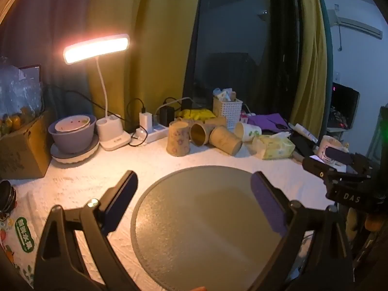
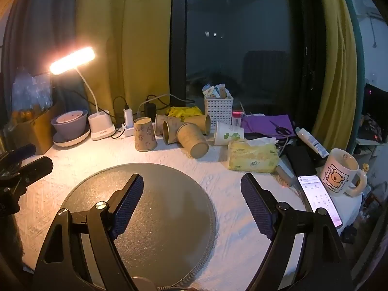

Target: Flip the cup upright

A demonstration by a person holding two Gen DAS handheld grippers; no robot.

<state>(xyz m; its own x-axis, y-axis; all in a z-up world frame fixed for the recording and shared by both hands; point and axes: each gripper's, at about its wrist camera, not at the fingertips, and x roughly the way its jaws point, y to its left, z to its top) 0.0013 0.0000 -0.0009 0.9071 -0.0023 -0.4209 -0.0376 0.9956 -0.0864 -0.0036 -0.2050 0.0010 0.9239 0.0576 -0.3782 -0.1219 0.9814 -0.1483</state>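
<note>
Right, the brown paper cup (image 2: 144, 134) stands mouth-down at the back of the worktop (image 2: 218, 174), left end of a cluster of cups. Just beside it, three more brown cups (image 2: 191, 138) lie on their sides, touching each other; a white cup with green print (image 2: 228, 133) lies tipped over to their right. In the left view the upside-down cup (image 1: 178, 138) sits in the same spot, beyond the round grey mat (image 1: 206, 230).

My left gripper (image 1: 194, 201) has its fingers (image 1: 121, 201) spread wide, nothing between them, over the mat. My right gripper (image 2: 191, 203) is likewise spread and empty, over the mat's right edge (image 2: 211, 218). Both well apart from the cups.

Further out: a yellow tissue pack (image 2: 252, 156) right of the cups, white basket (image 2: 218, 111) behind them, lit desk lamp (image 2: 72, 60) at left, stacked bowls (image 2: 70, 123) near its base, a mug (image 2: 342, 172) and lit phone (image 2: 320, 198) at far right.
</note>
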